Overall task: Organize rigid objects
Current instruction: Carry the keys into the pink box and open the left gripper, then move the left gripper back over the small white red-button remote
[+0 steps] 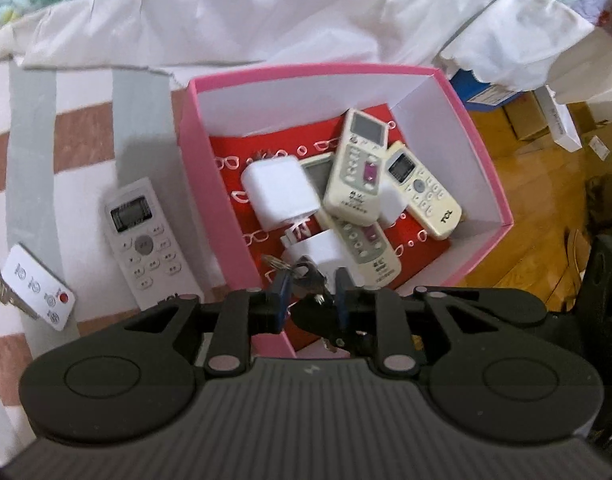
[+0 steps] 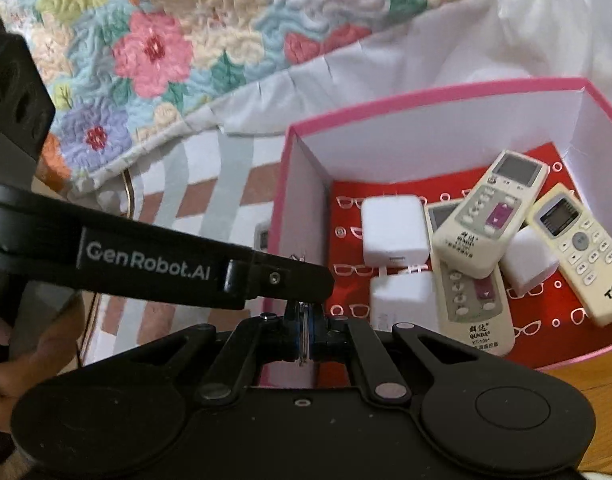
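Fingers of left gripper (image 1: pixel 308 304) sit part open w/ a key bunch (image 1: pixel 302 276) between them, pads not clearly pressing it, so grip can't be confirmed. Bunch hangs just over the near wall of the pink box (image 1: pixel 202 168), above the red liner. Right gripper (image 2: pixel 304 334) has its fingers nearly closed on a thin metal edge, prob. a key blade; what it is exactly, can't tell. Left gripper's arm crosses right-wrist view, marked "GenRobot.AI", so both tips meet at the same spot.

Inside box: two white chargers (image 1: pixel 280 194), several AC remotes lying crosswise, one reading "TCL" (image 2: pixel 578 248), another "QUNDA" (image 2: pixel 476 300). Outside, left of box on the striped bed sheet: white AC remote (image 1: pixel 148 244), long axis running away from the fingers, and a small white remote (image 1: pixel 40 290) w/ red button, keys beside it. Left gripper is nearer both. Quilt lies beyond.
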A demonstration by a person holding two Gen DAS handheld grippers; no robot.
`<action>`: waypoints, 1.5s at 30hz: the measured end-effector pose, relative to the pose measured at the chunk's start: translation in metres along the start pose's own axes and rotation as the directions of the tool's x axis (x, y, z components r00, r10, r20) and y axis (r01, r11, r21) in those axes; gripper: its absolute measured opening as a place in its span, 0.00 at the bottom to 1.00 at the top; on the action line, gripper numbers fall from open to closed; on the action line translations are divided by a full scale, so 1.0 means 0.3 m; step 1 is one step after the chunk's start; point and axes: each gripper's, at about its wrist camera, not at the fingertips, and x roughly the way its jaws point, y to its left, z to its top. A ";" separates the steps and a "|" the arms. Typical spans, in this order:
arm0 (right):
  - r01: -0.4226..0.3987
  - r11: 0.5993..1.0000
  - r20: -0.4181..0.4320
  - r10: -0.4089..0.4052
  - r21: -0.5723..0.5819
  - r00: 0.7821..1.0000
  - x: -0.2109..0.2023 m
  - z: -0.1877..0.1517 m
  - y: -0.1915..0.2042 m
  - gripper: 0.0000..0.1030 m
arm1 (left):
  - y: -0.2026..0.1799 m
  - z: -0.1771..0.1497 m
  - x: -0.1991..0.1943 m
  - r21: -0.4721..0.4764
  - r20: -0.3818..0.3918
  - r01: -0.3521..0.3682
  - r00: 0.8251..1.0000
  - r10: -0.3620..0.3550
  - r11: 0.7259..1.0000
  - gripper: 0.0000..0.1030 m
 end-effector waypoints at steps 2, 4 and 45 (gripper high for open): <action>0.038 0.999 0.005 -0.038 -0.025 0.999 -0.001 -0.004 0.010 0.22 | 0.006 0.000 -0.002 -0.003 -0.007 0.024 1.000 -0.024 1.000 0.28; 0.042 0.998 0.016 -0.041 -0.039 0.999 -0.021 -0.010 0.017 0.30 | 0.006 -0.008 -0.028 0.011 0.008 0.040 0.999 -0.040 0.999 0.32; 0.001 0.822 0.070 0.047 -0.569 0.996 0.181 -0.090 0.653 0.64 | 0.667 -0.237 -0.503 -0.152 0.290 -0.110 0.945 0.151 0.982 0.54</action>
